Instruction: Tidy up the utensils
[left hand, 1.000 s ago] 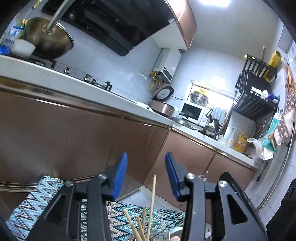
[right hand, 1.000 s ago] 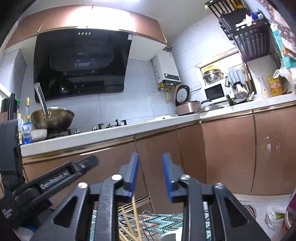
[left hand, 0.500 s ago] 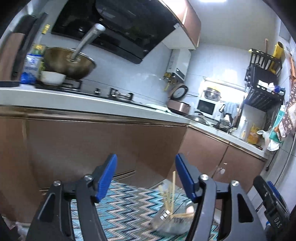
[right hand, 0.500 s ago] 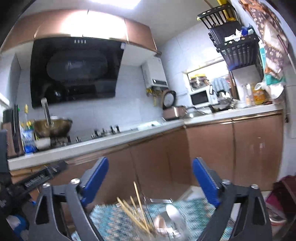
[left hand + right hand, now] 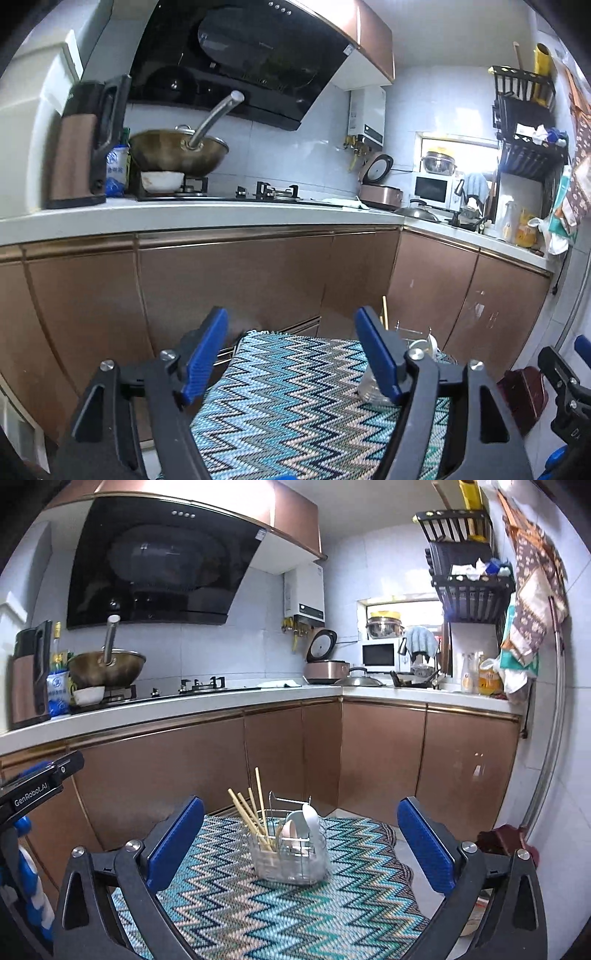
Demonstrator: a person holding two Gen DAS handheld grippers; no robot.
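Utensil holder point(image 5: 290, 853) upright mid-desk point(image 5: 258, 915), chopsticks point(image 5: 251, 816) and spoons point(image 5: 308, 821) sorted inside; both claws, left claw point(image 5: 291, 354) and right claw point(image 5: 301, 842), have just been opening, empty, task looks finished

The utensil holder point(image 5: 290, 853) stands on the mat point(image 5: 295, 904), chopsticks point(image 5: 251, 814) in its left compartment, spoons point(image 5: 304, 823) right.

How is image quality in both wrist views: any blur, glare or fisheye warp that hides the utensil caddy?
Left wrist: sharp, counter edge bowed by the fisheye, the left gripper finger covers most of the caddy. Right wrist: ceiling light blows out the top, dark corners, caddy and chopsticks crisp and unobstructed.
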